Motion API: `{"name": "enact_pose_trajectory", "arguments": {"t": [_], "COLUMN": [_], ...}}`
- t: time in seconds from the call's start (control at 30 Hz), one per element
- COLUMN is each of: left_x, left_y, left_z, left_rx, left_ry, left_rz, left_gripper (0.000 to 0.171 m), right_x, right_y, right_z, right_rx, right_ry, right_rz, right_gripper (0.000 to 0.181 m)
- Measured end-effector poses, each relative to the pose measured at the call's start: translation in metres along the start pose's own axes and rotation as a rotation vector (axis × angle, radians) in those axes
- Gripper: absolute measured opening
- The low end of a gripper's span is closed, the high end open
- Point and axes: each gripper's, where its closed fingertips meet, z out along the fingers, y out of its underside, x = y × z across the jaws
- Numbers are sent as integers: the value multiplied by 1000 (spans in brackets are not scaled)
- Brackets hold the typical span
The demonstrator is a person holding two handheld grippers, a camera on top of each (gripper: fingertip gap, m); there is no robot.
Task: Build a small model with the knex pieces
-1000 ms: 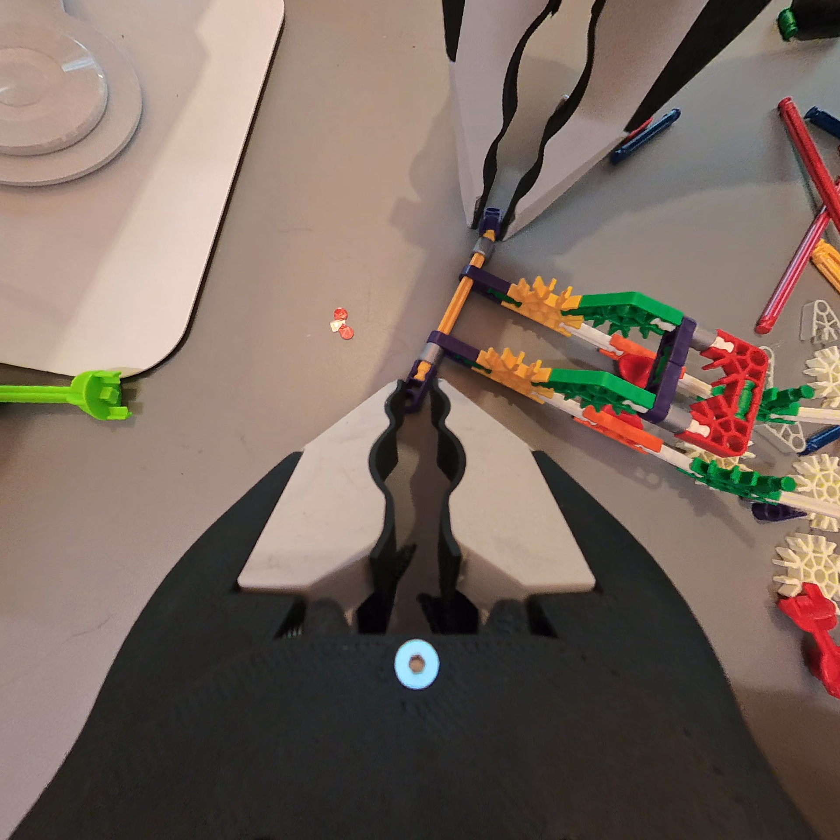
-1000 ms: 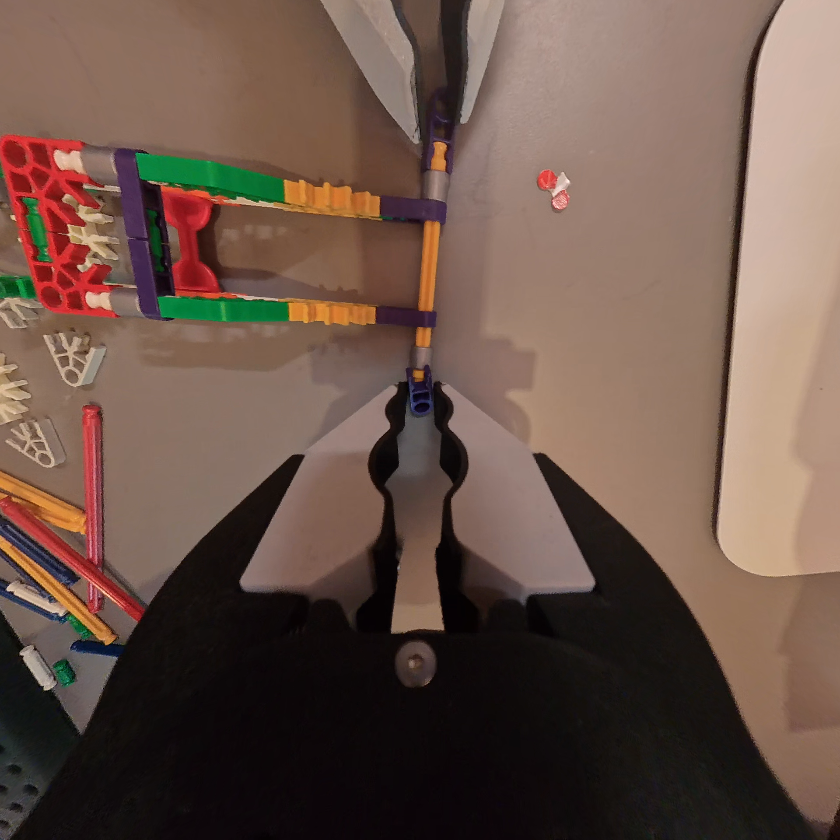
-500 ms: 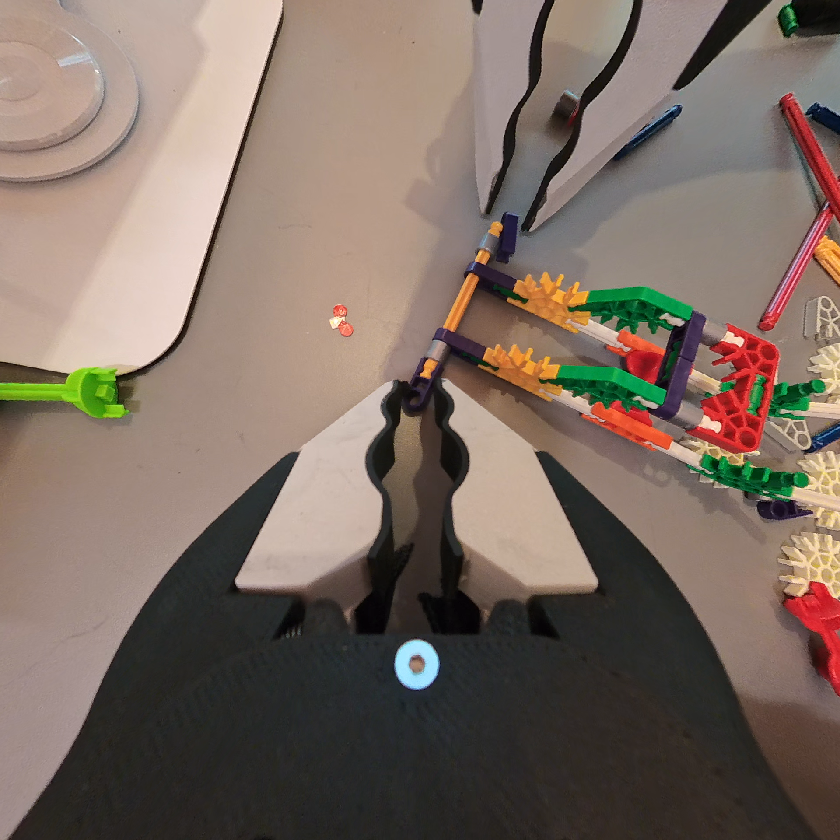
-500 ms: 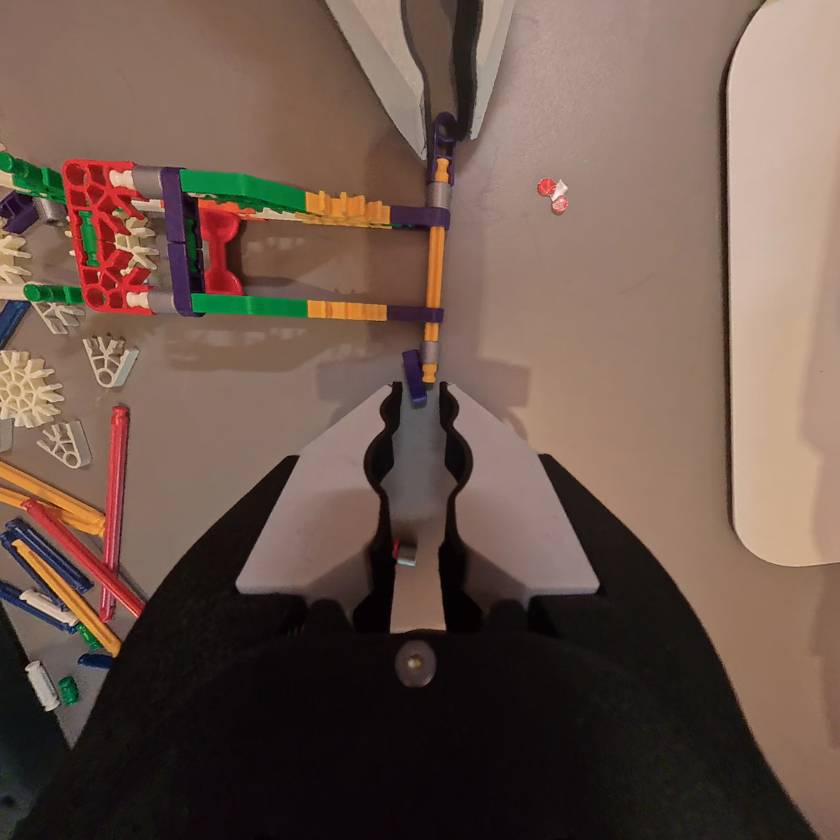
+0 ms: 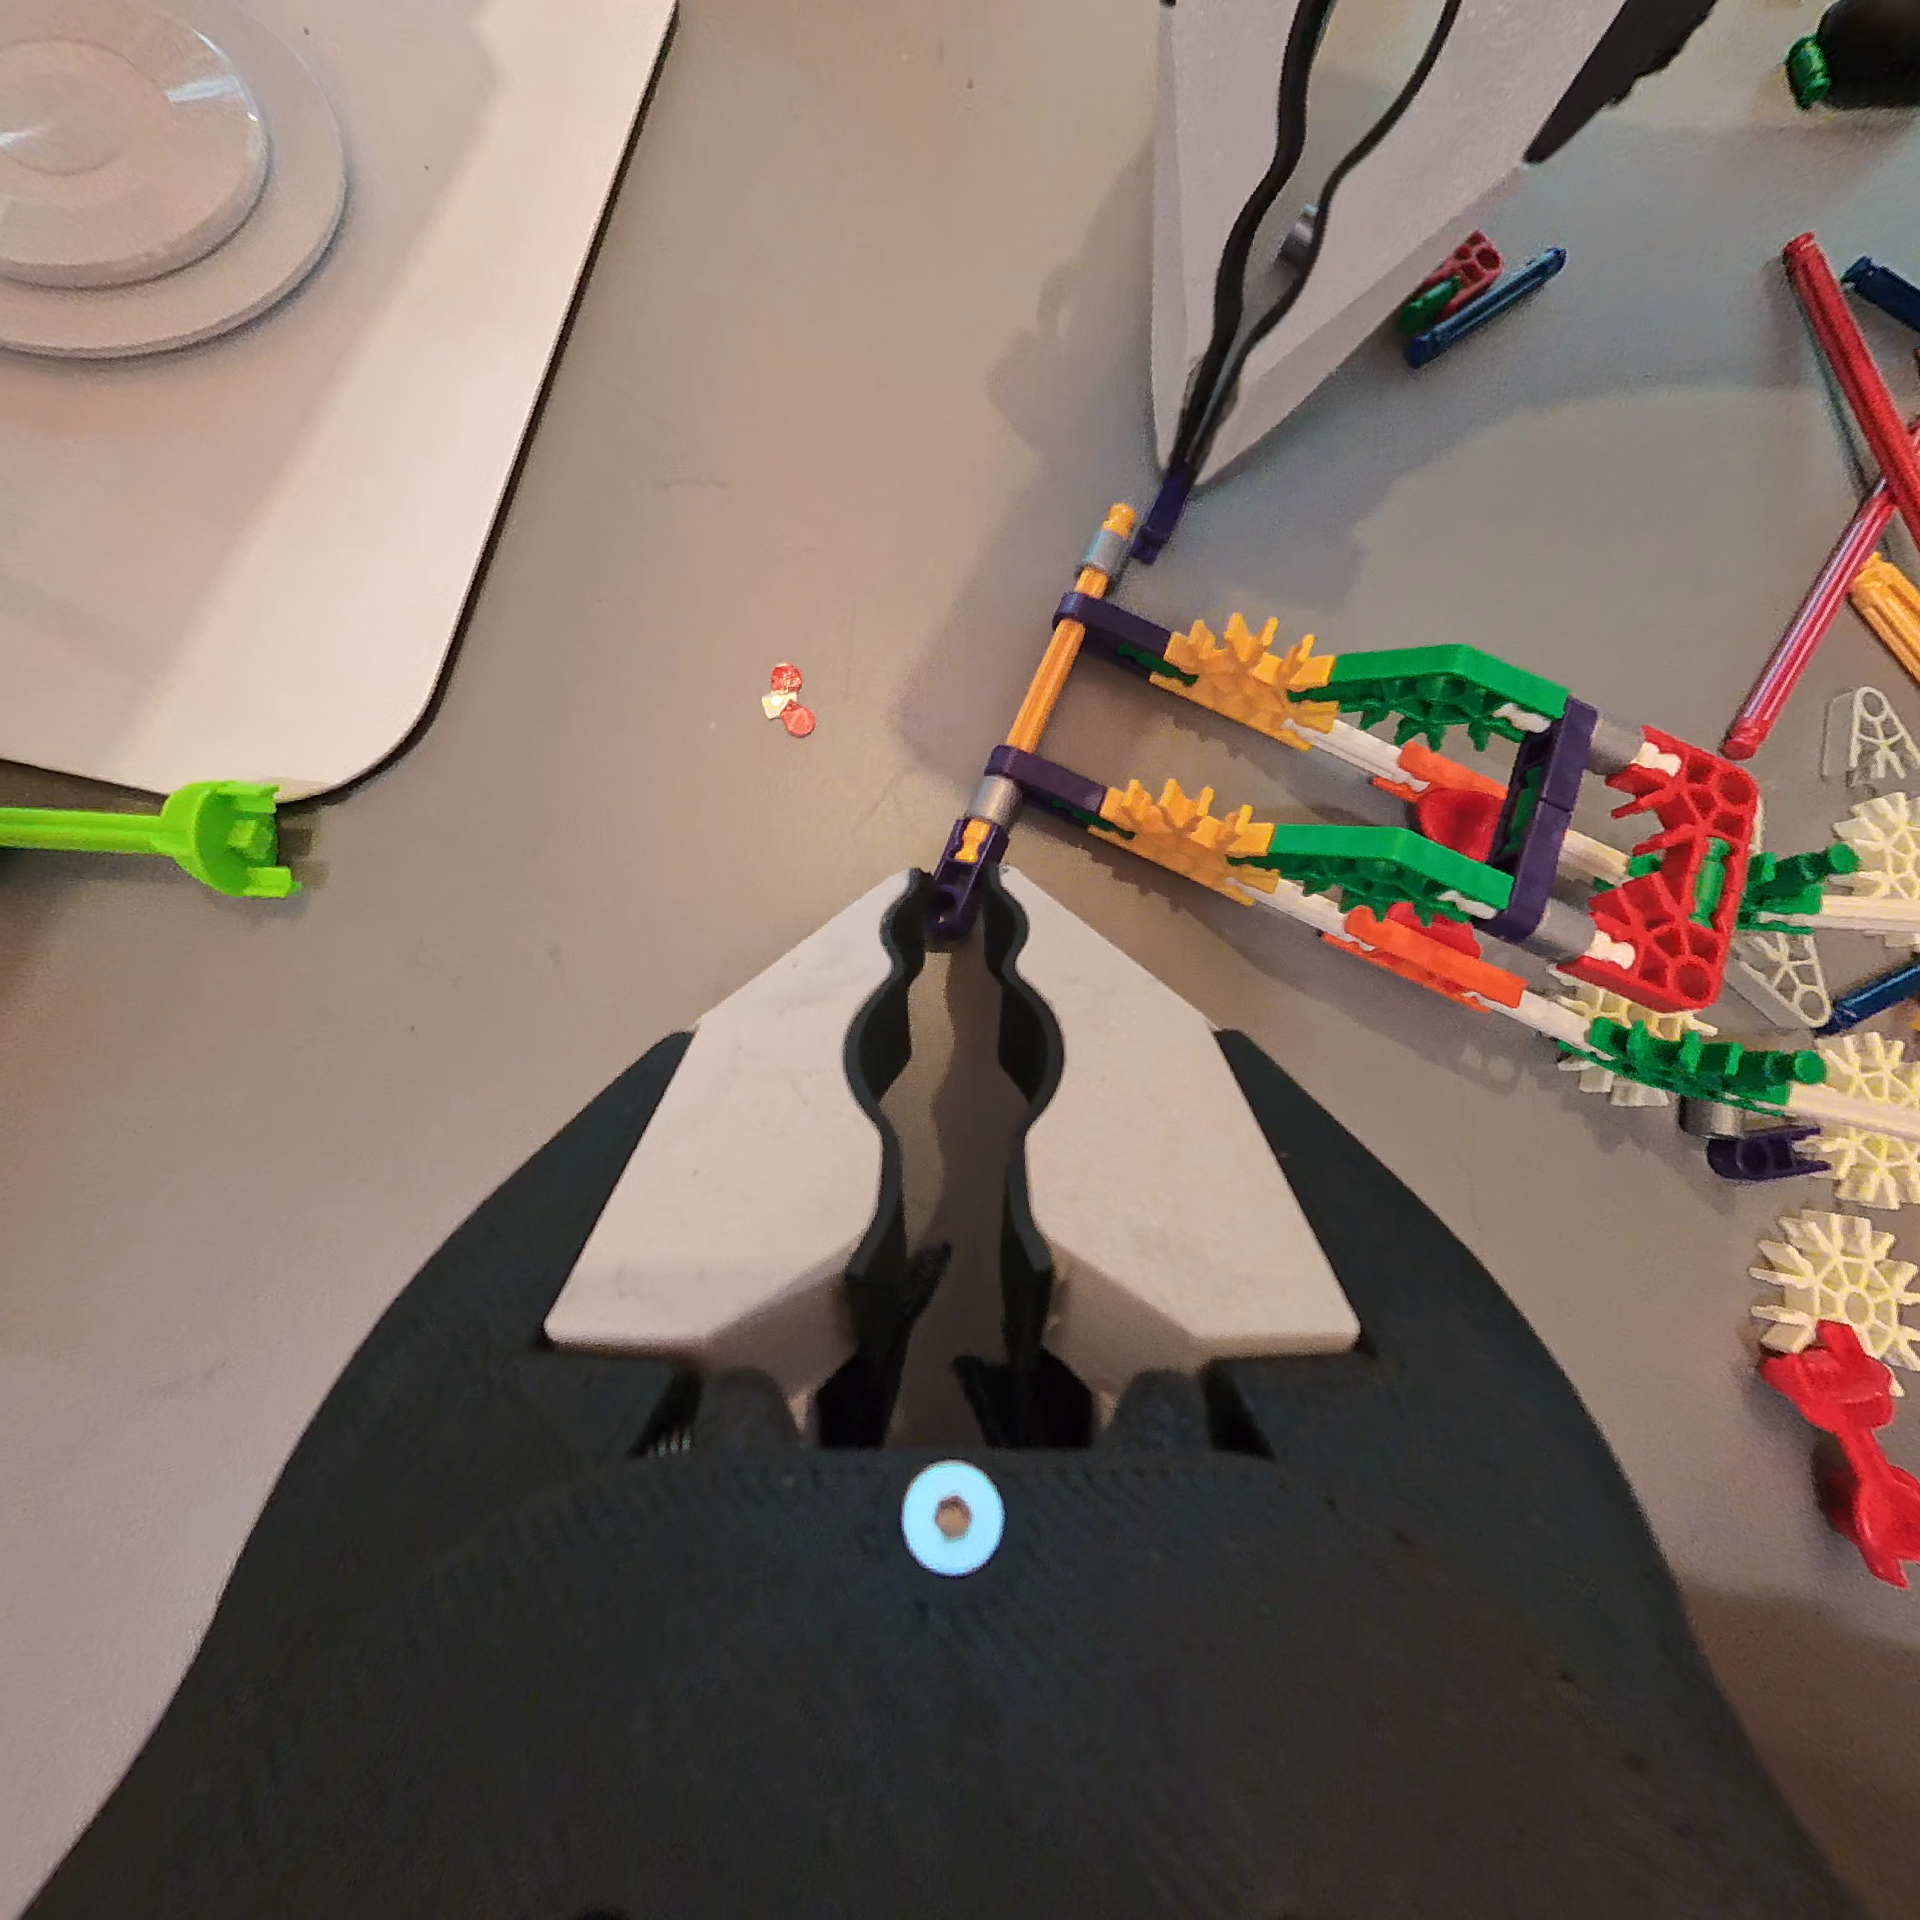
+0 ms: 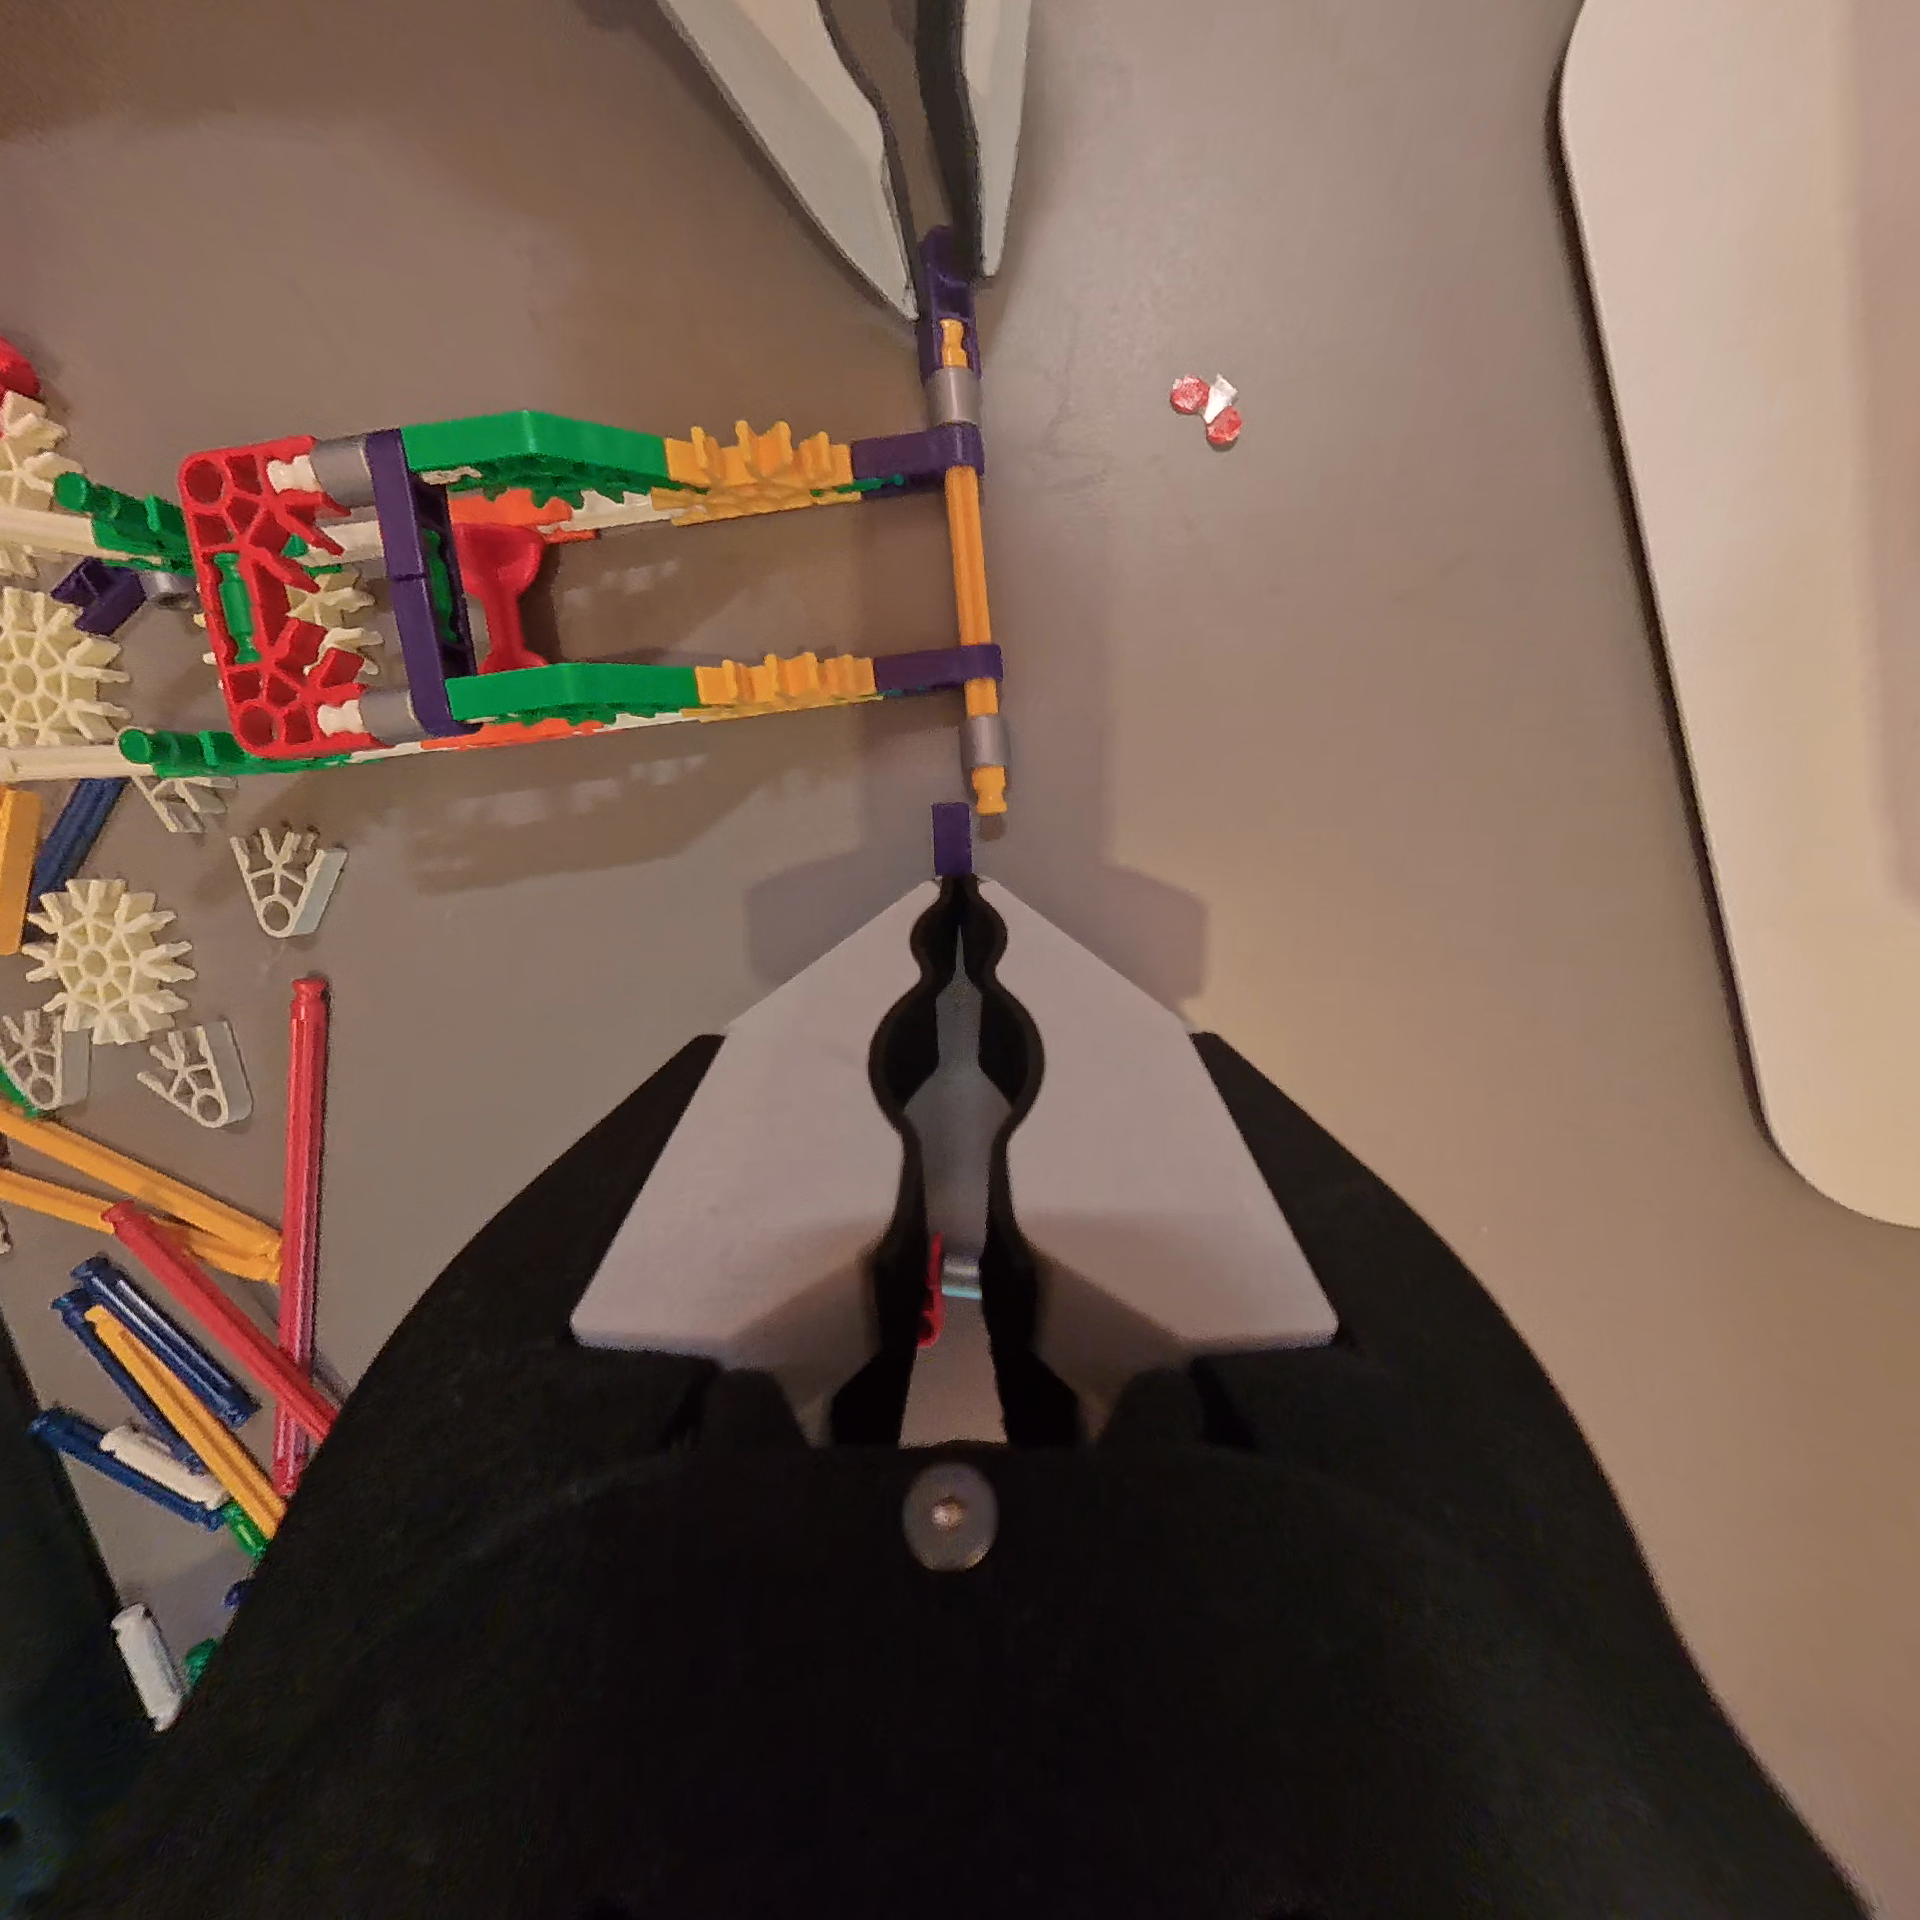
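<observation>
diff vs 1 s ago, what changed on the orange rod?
The right gripper pulled its small purple clip off the near end of the orange rod and holds it clear. The left gripper stays clamped on the far purple end connector; the multicoloured frame shifted slightly.

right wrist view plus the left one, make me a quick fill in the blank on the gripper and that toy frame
1. The right gripper pinches a loose clip coloured ____.
2. The orange rod carries ____ grey sleeves.
3. In the left wrist view, the lime green piece lies near the picture's ____ edge.

Missing words: purple; two; left
</observation>
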Motion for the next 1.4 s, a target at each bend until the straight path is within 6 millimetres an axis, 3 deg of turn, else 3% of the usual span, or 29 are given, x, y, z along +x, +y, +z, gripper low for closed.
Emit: {"name": "enact_pose_trajectory", "arguments": {"t": [0.4, 0.57, 0.73, 0.87, 1.0, 1.1, 1.27, 1.4], "left_x": [1, 1, 2, 2, 2, 3, 4, 4], "left_y": [2, 2, 3, 2, 3, 3, 2, 1], "left_z": [-2, -2, -2, -2, -2, -2, -1, -1], "left_rx": [5, 16, 19, 24, 29, 29, 31, 26], "left_ry": [-9, -10, -24, -22, -20, -13, -9, -3], "left_rz": [-19, -32, -36, -40, -39, -38, -33, -28], "left_gripper": [6, 6, 6, 7, 7, 7, 6, 6], "right_x": [25, 24, 26, 28, 23, 12, 3, 5], "right_y": [3, -3, -5, -3, -9, -14, -15, -11], "right_z": [-7, -3, -1, 6, 2, -2, 2, 8], "right_rx": [-20, 52, 96, 82, 121, 126, 64, 2], "right_ry": [68, 41, 123, 192, 175, 118, 53, 26], "right_rz": [103, 196, 295, 291, 207, 44, -154, -204], "right_gripper": [5, 13, 19, 7, 6, 6, 6, 6]}}
